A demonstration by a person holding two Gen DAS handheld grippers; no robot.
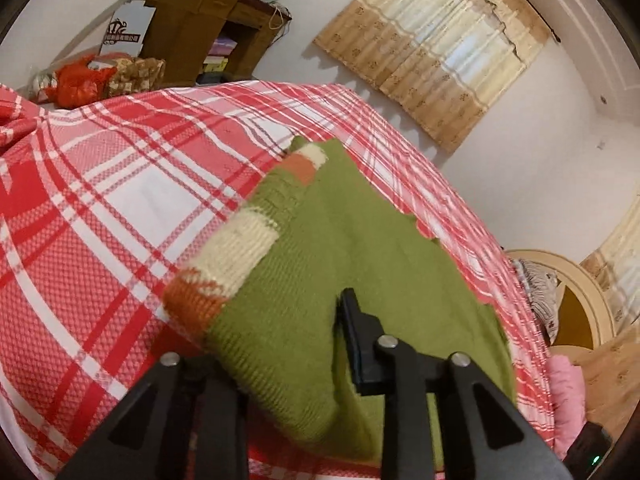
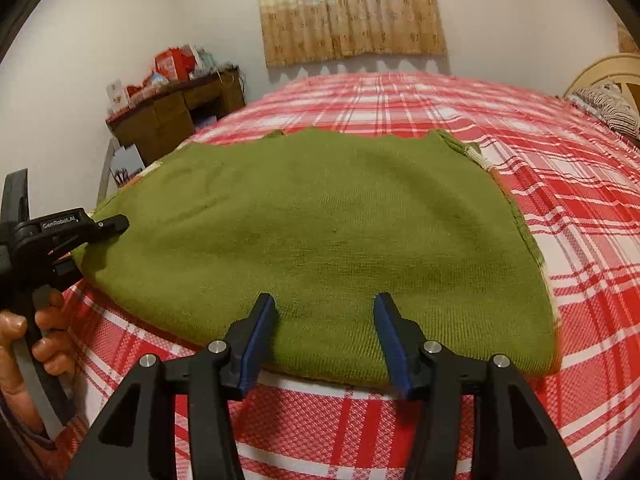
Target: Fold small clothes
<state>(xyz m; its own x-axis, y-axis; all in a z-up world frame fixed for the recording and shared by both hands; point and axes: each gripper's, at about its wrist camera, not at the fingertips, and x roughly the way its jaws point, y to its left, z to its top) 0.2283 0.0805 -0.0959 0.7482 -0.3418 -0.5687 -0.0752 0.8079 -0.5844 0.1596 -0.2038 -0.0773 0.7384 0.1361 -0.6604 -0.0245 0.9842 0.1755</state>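
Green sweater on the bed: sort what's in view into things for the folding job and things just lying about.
For the job:
- green sweater
- left gripper, closed on the sweater's corner
- right gripper, jaws apart at the near hem
- plaid bedspread

Just lying about:
- cluttered wooden desk
- curtain
- striped pillow

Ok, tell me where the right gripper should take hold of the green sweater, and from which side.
Take the green sweater by its near hem, coming in low from the bed's near edge. The sweater lies flat on the plaid bedspread, so only that edge offers a lip, and the right gripper already straddles it with jaws apart. The left gripper is at the left corner.
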